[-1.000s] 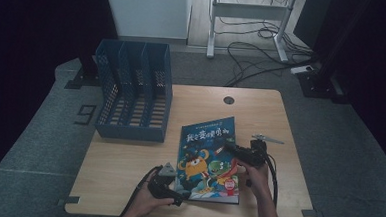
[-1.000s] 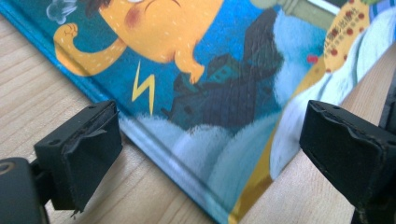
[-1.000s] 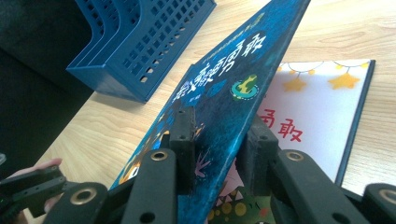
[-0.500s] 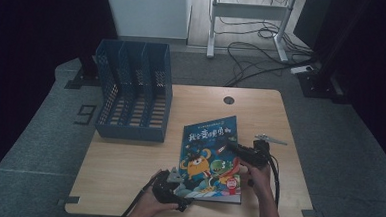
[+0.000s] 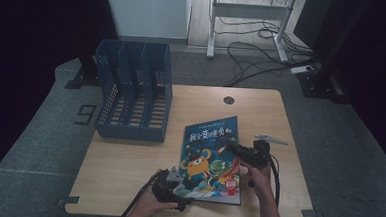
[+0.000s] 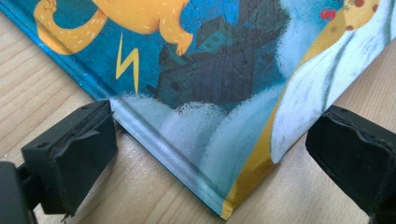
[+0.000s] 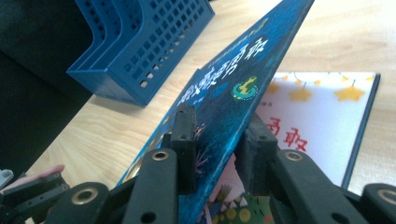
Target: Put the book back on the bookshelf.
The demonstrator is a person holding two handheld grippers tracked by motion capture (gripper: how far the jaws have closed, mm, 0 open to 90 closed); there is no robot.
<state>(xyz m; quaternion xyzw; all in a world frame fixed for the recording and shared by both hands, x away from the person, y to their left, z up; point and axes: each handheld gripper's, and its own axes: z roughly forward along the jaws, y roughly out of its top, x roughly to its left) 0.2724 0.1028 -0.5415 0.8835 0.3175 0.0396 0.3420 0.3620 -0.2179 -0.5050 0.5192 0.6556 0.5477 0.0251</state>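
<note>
Fingers of the right gripper pinch the front cover of the blue, cartoon-illustrated hardcover picture book, lifted off its first page.
Left gripper stands wide open, its pads either side of the book's near spine corner on the pale wooden table, holding nothing. Opening has begun; beyond, the blue perforated plastic file rack waits.

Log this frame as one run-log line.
left hand-held gripper: open, jaws astride picture book corner | right hand-held gripper: shut on front cover, lifted off first page | file rack: empty, table
</note>
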